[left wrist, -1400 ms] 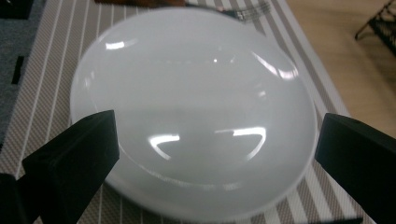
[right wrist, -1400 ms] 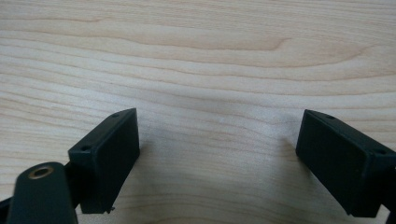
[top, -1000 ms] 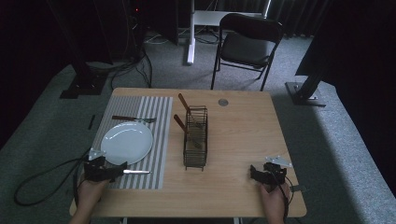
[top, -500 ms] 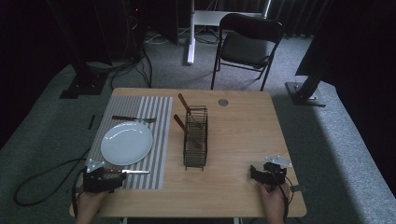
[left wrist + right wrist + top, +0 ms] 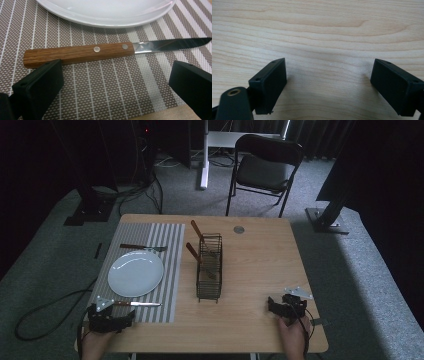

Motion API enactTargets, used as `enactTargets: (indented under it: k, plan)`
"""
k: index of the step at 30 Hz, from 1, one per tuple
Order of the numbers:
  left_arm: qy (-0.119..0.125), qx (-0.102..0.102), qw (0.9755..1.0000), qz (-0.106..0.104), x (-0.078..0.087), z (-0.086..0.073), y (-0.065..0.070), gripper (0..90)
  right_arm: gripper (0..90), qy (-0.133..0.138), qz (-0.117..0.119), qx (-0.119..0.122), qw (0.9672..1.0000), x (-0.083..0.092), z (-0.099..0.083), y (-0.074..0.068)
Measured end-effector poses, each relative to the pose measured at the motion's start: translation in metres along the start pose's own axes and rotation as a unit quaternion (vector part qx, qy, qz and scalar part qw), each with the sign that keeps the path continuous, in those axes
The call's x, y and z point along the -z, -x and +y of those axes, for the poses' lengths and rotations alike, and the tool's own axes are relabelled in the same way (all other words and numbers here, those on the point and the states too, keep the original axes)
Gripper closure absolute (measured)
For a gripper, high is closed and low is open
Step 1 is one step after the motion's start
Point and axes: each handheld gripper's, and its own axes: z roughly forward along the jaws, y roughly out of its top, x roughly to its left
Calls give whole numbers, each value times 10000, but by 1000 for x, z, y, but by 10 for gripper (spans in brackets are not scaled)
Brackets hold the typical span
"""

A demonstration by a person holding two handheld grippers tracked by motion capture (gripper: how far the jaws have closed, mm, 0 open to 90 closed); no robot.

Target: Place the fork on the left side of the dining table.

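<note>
The knife (image 5: 110,50) lies flat on the striped placemat (image 5: 105,87), just below the rim of the white plate (image 5: 107,12), wooden handle to the left and serrated blade to the right (two metal rivets show in the handle). The left gripper (image 5: 116,82) sits below the knife, jaws spread wide. Its left jaw overlaps the handle's end; the right jaw stands clear of the blade.

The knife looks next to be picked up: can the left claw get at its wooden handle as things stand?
Probably yes. The left claw is open just short of the knife, which lies flat on the placemat, clear of the plate, with nothing between.
</note>
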Motion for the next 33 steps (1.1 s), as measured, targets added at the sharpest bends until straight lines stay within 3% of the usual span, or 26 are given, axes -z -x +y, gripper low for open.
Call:
enactTargets:
  k: [5,13,33]
  plan:
    - [-40,-199,9994,269,-1,-3,9,0,131,2,2,0,10000,0,0,0]
    - [125,-12,9990,433,1,-9,13,0,131,2,0,-2,10000,0,0,0]
    - [123,10,9989,453,1,-9,13,0,131,1,1,0,10000,0,0,0]
